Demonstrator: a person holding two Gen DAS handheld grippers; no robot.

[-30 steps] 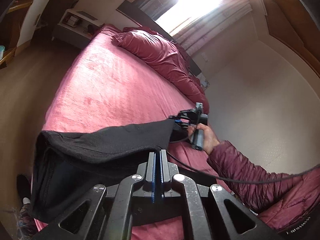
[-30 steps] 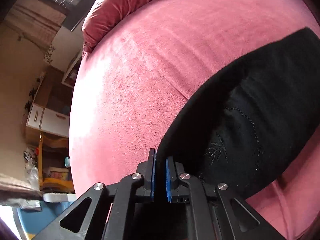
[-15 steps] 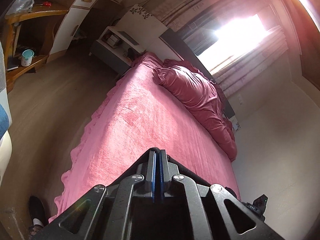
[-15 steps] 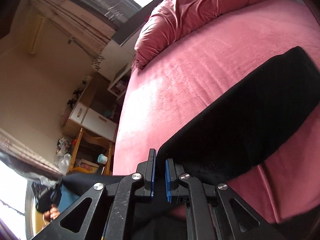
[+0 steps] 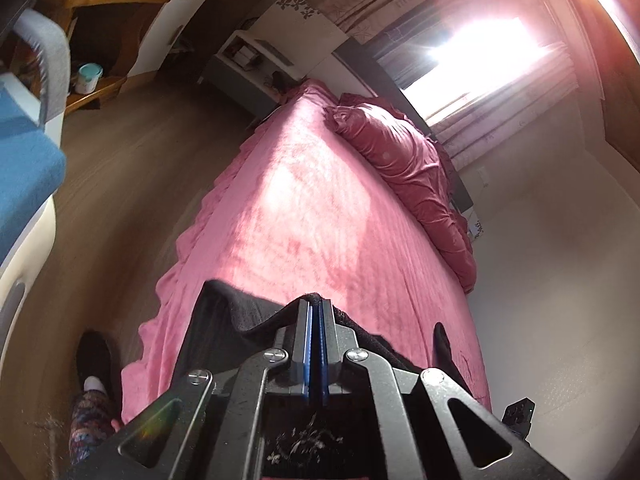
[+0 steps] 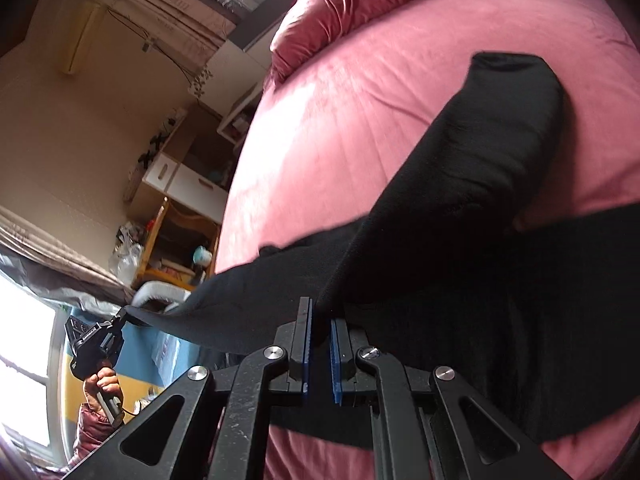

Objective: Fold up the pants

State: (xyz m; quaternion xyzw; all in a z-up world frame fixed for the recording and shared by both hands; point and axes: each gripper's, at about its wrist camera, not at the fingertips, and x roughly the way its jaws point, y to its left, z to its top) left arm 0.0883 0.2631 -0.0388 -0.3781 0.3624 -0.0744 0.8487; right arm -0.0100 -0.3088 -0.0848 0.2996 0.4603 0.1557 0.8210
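Blown-out window (image 5: 486, 50) glare, fisheye warp

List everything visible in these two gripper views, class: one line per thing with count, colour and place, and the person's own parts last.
pants: one, black, lifted over the near end of the bed
bed cover: one, pink, across the bed
duvet: one, dark red, bunched at the head end
cup: one, teal, on the wooden shelf
left hand-held gripper: one, black, blue pads, shut on the pants edge
right hand-held gripper: one, black, shut on the pants
left hand: one, holding its gripper's handle
foot: one, dark slipper, on the floor
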